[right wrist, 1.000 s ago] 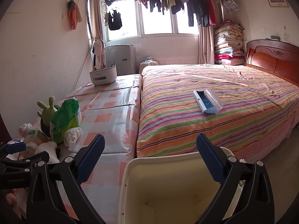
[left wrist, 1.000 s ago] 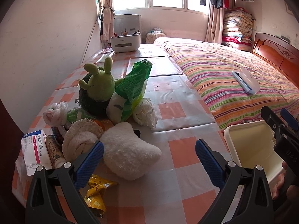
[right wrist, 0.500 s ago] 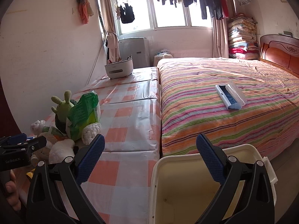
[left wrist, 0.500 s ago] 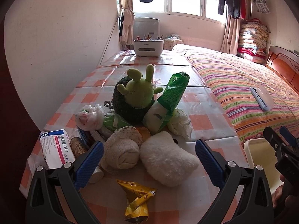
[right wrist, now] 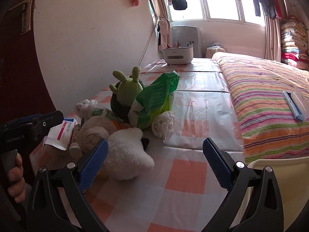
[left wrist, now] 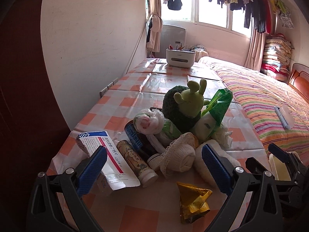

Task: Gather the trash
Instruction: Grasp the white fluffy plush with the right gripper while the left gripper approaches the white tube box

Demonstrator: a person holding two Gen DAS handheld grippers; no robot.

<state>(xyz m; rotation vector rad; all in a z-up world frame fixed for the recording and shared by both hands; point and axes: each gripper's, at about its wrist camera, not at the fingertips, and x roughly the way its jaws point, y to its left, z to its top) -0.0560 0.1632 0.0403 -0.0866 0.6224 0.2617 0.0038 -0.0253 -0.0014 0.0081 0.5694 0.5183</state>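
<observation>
You are holding both the left gripper point(left wrist: 152, 171) and right gripper point(right wrist: 154, 159) spread, empty; approach the gold wrapper point(left wrist: 194, 202) low, avoiding the medicine box point(left wrist: 108, 158).

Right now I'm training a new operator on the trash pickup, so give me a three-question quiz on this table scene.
1. True or false: the left gripper is shut on the crumpled gold wrapper.
2. What leans against the green plush toy on its bed side?
A. the green-and-white bag
B. a blue mug
C. a folded newspaper
3. Fill in: the cream bin stands off the checked table, at the corner nearest the ____ gripper.

Key: 1 false, both grippers are open and empty; 2 A; 3 right.
</observation>
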